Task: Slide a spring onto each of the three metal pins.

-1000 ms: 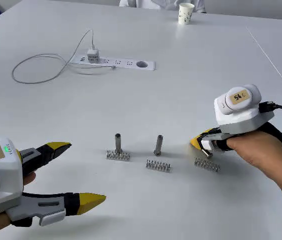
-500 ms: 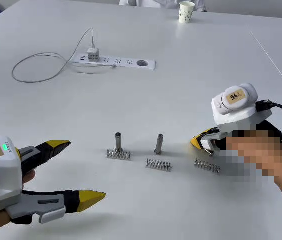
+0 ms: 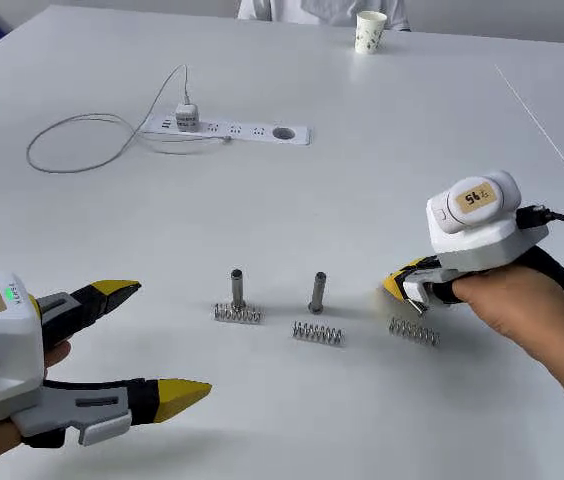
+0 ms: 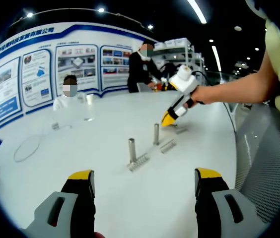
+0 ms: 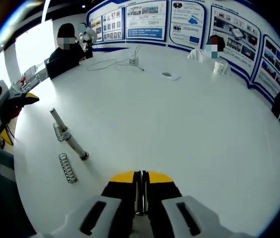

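Two metal pins point(image 3: 236, 287) point(image 3: 317, 291) stand upright on the white table point(image 3: 362, 180). Three springs lie flat in front of them: one at the left pin's base point(image 3: 237, 314), one in the middle point(image 3: 317, 333), one on the right point(image 3: 414, 331). My right gripper point(image 3: 405, 286) rests low just behind the right spring. It is shut on a third metal pin point(image 5: 140, 191), gripped between its yellow-tipped jaws. My left gripper point(image 3: 157, 340) hovers open at the near left, short of the pins, with nothing in it. The left gripper view shows both pins point(image 4: 132, 149) point(image 4: 156, 134) ahead.
A white power strip point(image 3: 227, 128) with a charger and a looping cable point(image 3: 72, 140) lies at the back left. A paper cup point(image 3: 369, 30) stands at the far edge, near a seated person point(image 3: 312, 8). People stand around the table in both gripper views.
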